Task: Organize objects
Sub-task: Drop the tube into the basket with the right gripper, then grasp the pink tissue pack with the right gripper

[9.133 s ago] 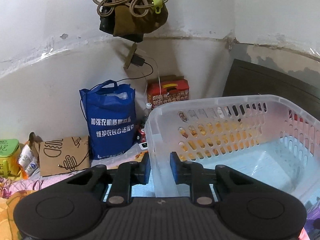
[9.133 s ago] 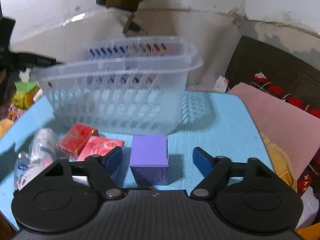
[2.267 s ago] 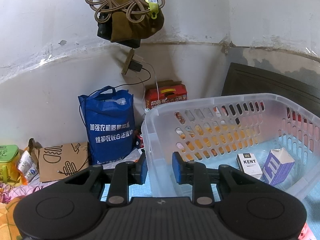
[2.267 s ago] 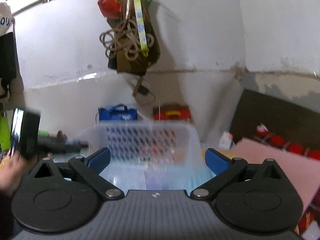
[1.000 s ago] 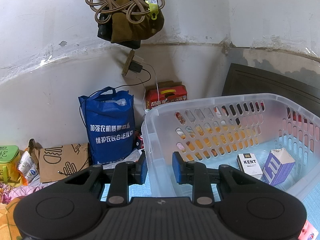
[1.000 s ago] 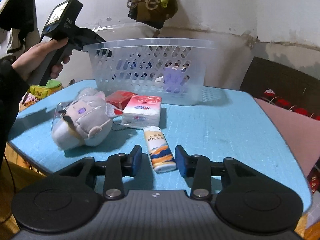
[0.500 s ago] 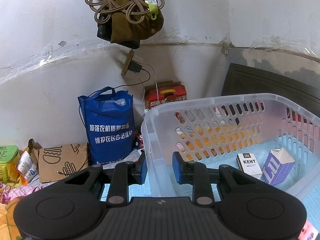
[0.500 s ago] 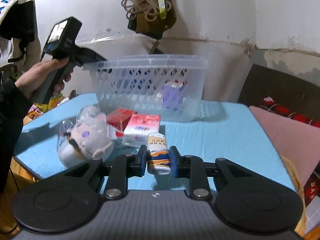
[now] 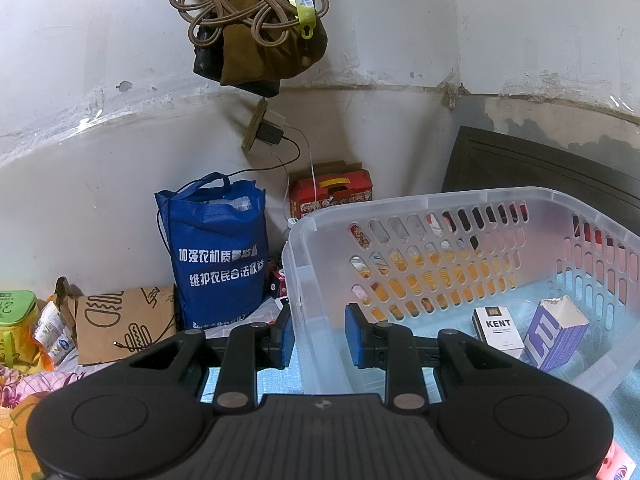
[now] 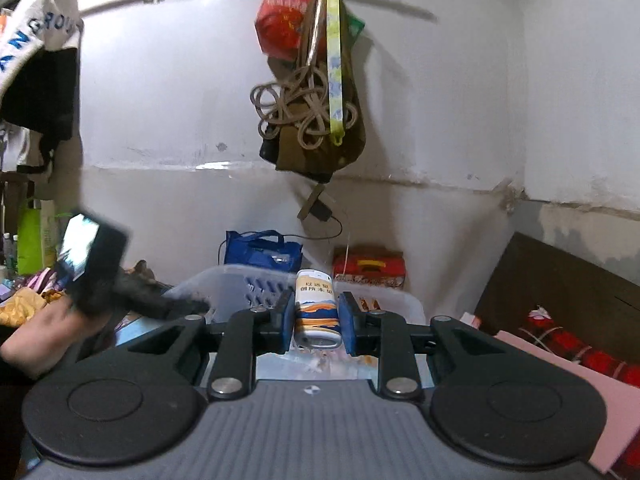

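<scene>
My left gripper (image 9: 319,340) is shut on the near left rim of a clear plastic basket (image 9: 460,216) on the blue table. Inside the basket lie a white KENT pack (image 9: 498,327) and a purple carton (image 9: 554,332). My right gripper (image 10: 314,322) is shut on a small white packet with an orange and blue picture (image 10: 316,308), held up in the air in front of the basket (image 10: 244,280). The other hand with its gripper handle (image 10: 92,272) shows at the left of the right wrist view.
A blue shopping bag (image 9: 220,256), a red box (image 9: 332,194) and a brown paper bag (image 9: 124,320) stand against the wall behind the table. A rope bundle (image 9: 248,12) hangs above. A pink cushion (image 10: 560,364) and dark headboard (image 10: 560,280) are at the right.
My right gripper closed on the white packet and lifted it off the table toward the basket. My left gripper has kept its hold on the basket rim.
</scene>
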